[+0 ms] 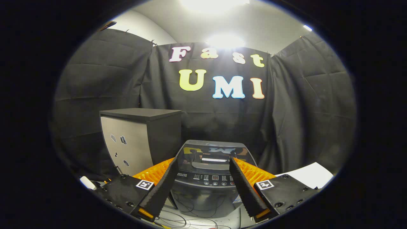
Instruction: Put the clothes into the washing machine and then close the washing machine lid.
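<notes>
The claw is held wide open with nothing between its two fingers — it has hold of no cloth and no handle. Just ahead of the fingers, and framed between them, stands the small dark grey top-loading washing machine with a row of little buttons on its front panel. Its shiny dark glass lid lies flat on top, so the machine looks closed, with a pale handle bar near the lid's front edge. I cannot see any clothes anywhere, so I cannot tell if they are already inside or are waiting somewhere out of sight. If they are inside, the job looks finished — the lid is down. If they are not, then the lid has to come up first, the clothes have to go in, and the lid has to go down again. Beside the machine, on one side, stands a dark boxy cabinet with a silver-grey front, and some thin black cables lie on the pale floor below the fingers.
</notes>
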A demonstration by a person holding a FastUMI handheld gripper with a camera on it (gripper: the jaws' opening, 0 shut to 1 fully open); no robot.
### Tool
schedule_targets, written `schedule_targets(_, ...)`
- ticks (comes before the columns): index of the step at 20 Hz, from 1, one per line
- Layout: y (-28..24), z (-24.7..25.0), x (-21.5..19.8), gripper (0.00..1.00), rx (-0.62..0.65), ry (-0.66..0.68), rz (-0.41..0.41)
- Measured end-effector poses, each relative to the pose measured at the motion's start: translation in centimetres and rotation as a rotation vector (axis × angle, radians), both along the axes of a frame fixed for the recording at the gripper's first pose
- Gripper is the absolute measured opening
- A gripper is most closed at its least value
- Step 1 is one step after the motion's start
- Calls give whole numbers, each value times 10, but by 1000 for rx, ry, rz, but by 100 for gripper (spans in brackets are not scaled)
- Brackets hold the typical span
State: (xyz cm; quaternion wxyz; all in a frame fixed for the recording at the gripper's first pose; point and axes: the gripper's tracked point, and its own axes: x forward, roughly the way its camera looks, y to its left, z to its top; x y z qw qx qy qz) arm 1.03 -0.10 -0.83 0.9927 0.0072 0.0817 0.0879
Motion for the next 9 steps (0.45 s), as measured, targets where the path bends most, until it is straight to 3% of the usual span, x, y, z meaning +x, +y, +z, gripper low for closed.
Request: schedule_targets(9, 18, -10, -15, 100, -22, -7, 42)
